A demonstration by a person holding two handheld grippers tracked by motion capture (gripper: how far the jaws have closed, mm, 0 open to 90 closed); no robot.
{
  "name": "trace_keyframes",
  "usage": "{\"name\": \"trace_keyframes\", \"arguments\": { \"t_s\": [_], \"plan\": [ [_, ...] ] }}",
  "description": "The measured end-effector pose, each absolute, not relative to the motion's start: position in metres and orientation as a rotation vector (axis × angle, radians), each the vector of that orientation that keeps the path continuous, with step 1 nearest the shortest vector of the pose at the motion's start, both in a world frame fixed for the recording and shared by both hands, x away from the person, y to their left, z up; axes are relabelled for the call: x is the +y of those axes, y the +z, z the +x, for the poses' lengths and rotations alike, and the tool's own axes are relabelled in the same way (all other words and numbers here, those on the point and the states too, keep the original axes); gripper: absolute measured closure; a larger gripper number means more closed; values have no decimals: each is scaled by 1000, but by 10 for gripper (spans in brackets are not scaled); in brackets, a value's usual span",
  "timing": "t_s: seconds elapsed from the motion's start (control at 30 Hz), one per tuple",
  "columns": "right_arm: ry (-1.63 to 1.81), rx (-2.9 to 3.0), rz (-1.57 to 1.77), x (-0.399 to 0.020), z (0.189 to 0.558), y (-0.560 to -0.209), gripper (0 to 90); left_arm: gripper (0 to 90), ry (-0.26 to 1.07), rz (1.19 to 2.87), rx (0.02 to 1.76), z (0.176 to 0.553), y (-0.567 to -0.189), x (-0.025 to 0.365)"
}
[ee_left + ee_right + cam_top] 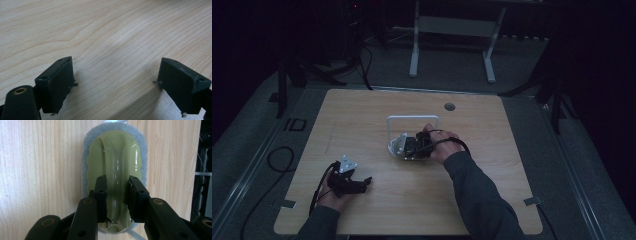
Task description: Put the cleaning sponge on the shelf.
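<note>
While the left claw (pixel 116 82) gapes, the right claw (pixel 117 195) clenches a glossy arched scrubber handle (pixel 117 170).

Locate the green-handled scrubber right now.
The scrubber lies on the wooden table near its middle, just in front of a white wire frame in the high view. The right gripper is shut on its arched handle.

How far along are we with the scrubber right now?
Done: the right tool is shut on the scrubber, clamping its green handle. In hand: the scrubber lies on the table by a white frame. Left: no wiping or carrying shows yet; the left tool is open over bare wood.
</note>
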State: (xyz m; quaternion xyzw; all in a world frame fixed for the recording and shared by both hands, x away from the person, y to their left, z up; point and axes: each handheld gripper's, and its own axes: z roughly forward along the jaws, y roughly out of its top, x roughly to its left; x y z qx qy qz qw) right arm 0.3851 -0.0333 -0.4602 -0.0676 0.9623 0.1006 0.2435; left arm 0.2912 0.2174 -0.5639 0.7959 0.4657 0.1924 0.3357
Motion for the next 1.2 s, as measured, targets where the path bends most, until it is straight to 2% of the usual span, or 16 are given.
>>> {"name": "trace_keyframes", "arguments": {
  "t_s": [1.2],
  "plan": [
    [258,2565,-191,-25,391,-472,714,138,501,2076,1215,291,-564,217]
  ]
}}
